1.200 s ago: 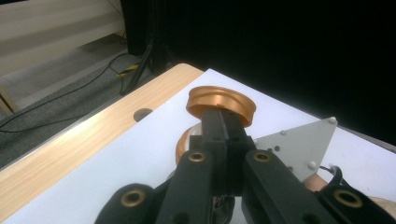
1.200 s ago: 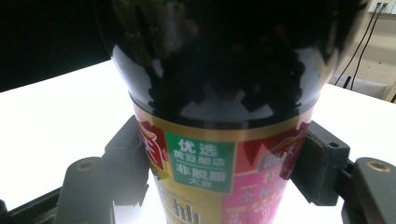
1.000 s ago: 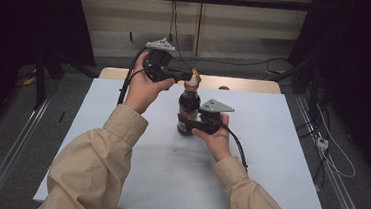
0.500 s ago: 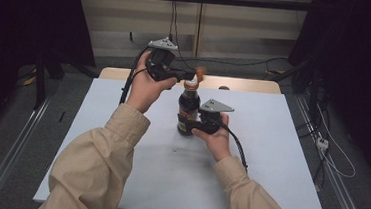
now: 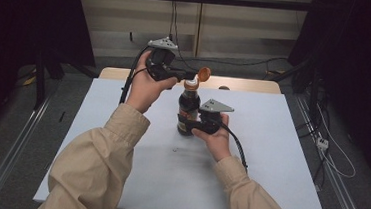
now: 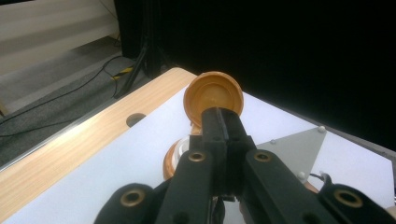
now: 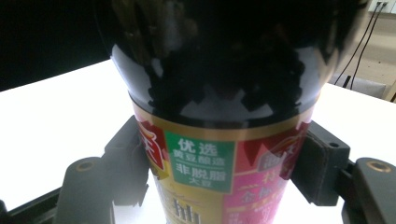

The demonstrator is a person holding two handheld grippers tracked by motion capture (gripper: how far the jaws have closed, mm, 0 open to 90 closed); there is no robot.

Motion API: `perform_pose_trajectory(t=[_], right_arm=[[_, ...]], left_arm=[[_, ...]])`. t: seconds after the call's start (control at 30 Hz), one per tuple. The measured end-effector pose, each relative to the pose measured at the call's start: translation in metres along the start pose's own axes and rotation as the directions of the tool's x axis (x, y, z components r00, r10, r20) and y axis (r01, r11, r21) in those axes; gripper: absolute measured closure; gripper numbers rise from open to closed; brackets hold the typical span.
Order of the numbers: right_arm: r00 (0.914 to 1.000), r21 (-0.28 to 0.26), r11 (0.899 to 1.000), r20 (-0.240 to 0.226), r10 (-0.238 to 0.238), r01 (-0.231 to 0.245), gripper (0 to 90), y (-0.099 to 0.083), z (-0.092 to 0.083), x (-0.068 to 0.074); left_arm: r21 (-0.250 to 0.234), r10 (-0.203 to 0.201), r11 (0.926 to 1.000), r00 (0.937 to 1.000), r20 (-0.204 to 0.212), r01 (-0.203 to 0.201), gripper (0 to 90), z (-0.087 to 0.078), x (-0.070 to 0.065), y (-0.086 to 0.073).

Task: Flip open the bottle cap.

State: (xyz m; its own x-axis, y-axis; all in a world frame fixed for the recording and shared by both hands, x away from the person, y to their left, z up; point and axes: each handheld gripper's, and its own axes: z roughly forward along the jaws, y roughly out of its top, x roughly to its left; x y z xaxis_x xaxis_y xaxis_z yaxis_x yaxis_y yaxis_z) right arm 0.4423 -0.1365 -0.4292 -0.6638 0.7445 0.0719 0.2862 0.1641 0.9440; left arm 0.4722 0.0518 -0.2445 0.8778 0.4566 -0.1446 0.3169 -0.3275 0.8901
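Jaws of the right gripper are clamped on the lower body of a dark sauce bottle, one pad on each side of its label, as the right gripper view shows. Jaws of the left gripper are pressed together with nothing visible between them; their tips sit against the orange flip cap, which stands tipped open at about 1 o'clock from the bottle's neck. In the left gripper view the cap's round hollow inside faces the camera just beyond the closed tips.

The bottle stands upright on the white desk, a little toward 12 o'clock from the middle of the top. The far edge of the white sheet lies close behind it at 12 o'clock, with a strip of bare wood beyond. Toward 3 o'clock the surface is open to the desk's right edge; toward 9 o'clock there is open room too, crossed by the person's left sleeve. Toward 6 o'clock, the near half lies open between the two forearms. A cable trails from the right gripper toward 5 o'clock.
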Motion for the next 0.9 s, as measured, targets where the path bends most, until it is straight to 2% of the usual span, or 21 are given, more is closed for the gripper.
perform_pose_trajectory(t=[0.17,0.33,0.5,0.57,0.77,0.9], right_arm=[[1.0000,0.001,1.000,0.006,0.001,-0.001,29.8,0.000,0.000,0.001],[0.9999,0.003,1.000,0.009,0.006,-0.006,29.5,0.000,-0.001,0.001],[0.9998,0.007,1.000,0.014,0.013,-0.013,29.1,0.001,-0.001,0.001],[0.9998,0.011,1.000,0.015,0.010,-0.010,29.0,0.001,-0.001,0.001],[0.9996,0.009,1.000,0.014,0.027,-0.027,27.9,0.002,-0.002,0.002],[0.9992,0.014,0.999,0.027,0.030,-0.031,24.2,0.002,-0.003,0.002]], left_arm=[[-0.005,-0.007,1.0000,0.9999,0.010,0.007,90.0,-0.006,0.000,-0.001],[-0.011,-0.013,0.9998,0.9999,0.002,0.013,89.0,-0.012,0.002,-0.004],[-0.005,-0.015,0.9999,0.9998,-0.009,0.015,80.5,-0.016,0.005,-0.010],[-0.016,-0.018,0.9997,0.9998,-0.001,0.018,78.9,-0.018,0.005,-0.012],[-0.005,-0.006,1.0000,1.0000,-0.002,0.006,69.4,-0.023,0.004,-0.018],[0.001,-0.011,0.9999,0.9999,0.002,0.011,62.3,-0.026,0.003,-0.021]])
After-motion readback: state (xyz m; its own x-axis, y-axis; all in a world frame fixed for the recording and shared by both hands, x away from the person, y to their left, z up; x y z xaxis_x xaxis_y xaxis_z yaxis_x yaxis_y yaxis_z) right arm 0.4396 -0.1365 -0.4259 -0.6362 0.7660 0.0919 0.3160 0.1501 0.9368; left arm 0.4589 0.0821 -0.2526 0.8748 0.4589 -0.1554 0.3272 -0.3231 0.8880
